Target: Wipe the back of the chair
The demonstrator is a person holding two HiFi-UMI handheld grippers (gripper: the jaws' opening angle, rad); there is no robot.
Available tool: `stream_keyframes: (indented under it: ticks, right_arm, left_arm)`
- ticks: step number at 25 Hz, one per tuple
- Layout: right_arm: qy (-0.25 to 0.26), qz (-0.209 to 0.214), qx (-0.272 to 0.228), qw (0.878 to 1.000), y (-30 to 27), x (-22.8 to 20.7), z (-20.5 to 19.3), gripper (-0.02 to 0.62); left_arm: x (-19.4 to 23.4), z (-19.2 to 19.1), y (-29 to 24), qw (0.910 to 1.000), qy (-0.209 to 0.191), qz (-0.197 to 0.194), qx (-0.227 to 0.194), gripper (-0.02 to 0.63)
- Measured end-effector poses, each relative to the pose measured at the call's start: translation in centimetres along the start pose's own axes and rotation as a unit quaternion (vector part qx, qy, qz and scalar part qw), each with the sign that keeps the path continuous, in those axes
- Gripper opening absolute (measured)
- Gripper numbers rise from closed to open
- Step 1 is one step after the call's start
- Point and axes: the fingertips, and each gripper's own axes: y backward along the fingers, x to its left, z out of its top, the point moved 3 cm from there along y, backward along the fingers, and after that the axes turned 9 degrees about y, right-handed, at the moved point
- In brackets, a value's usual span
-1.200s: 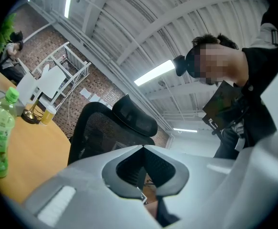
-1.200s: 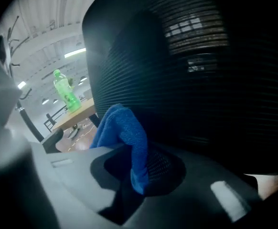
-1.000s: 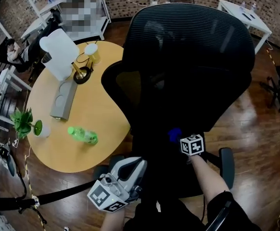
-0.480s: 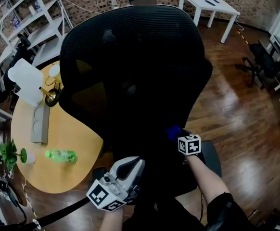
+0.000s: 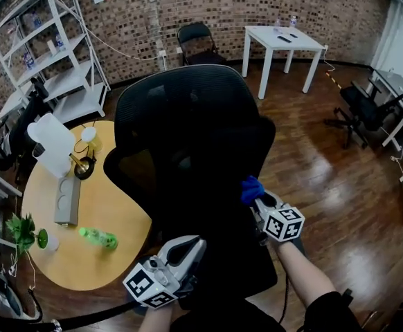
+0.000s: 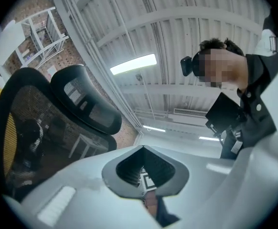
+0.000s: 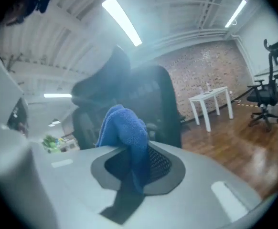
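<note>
While right tongs (image 5: 255, 198) clamp blue cloth (image 5: 251, 188) by chair back (image 5: 187, 130), left tongs (image 5: 190, 246) closed, empty; yellow tabletop (image 5: 111, 209) w/ green bottle (image 5: 97, 238) at left; chair base hidden

Long ceiling strip lamps (image 6: 133, 64) lit the room evenly and burned out to white above the left gripper (image 5: 187, 247), whose own pale body lay close and out of focus. The right gripper (image 5: 258, 200) view was hazy and blue-tinted, with the blue towelling cloth (image 7: 124, 132) in its jaws soft-edged. To that gripper's right the glossy brown wooden floor (image 5: 340, 185) carried white glare, the black mesh chair back (image 5: 187, 130) ahead showed little detail, and straight lines bowed toward dark corners.
</note>
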Motion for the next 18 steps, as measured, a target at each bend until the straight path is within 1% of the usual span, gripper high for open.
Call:
stream_keyframes:
  ticks: [1, 3, 5, 7, 9, 12, 15, 18]
  right_arm:
    - [-0.001, 0.043, -0.033, 0.999, 1.2, 2.5, 2.4, 0.054]
    - [0.004, 0.123, -0.089, 0.988, 4.2, 7.8, 6.5, 0.054]
    - [0.008, 0.177, -0.131, 0.975, 7.3, 12.3, 9.9, 0.054]
    - [0.011, 0.213, -0.167, 0.963, 10.1, 16.0, 12.3, 0.054]
    - [0.021, 0.238, -0.197, 0.951, 12.3, 18.9, 14.1, 0.054]
    - [0.040, 0.260, -0.222, 0.939, 14.6, 21.9, 15.8, 0.054]
    - [0.049, 0.270, -0.237, 0.932, 16.0, 23.6, 16.6, 0.054]
    - [0.051, 0.278, -0.242, 0.928, 16.7, 24.5, 16.9, 0.054]
  left_arm:
    - [-0.8, 0.6, 0.3, 1.0000, -0.002, -0.005, -0.006, -0.003]
    - [-2.6, 1.7, 1.0, 0.9997, -0.009, -0.013, -0.017, -0.003]
    - [-4.2, 2.8, 1.6, 0.9992, -0.022, -0.019, -0.028, -0.003]
    - [-5.6, 3.9, 2.2, 0.9984, -0.027, -0.027, -0.041, -0.003]
    - [-6.9, 5.0, 2.9, 0.9971, -0.027, -0.040, -0.058, -0.003]
    - [-8.7, 6.0, 3.5, 0.9952, -0.049, -0.046, -0.072, -0.003]
    - [-9.9, 6.3, 4.0, 0.9940, -0.059, -0.047, -0.079, -0.003]
    - [-10.7, 6.5, 4.4, 0.9928, -0.066, -0.046, -0.089, -0.003]
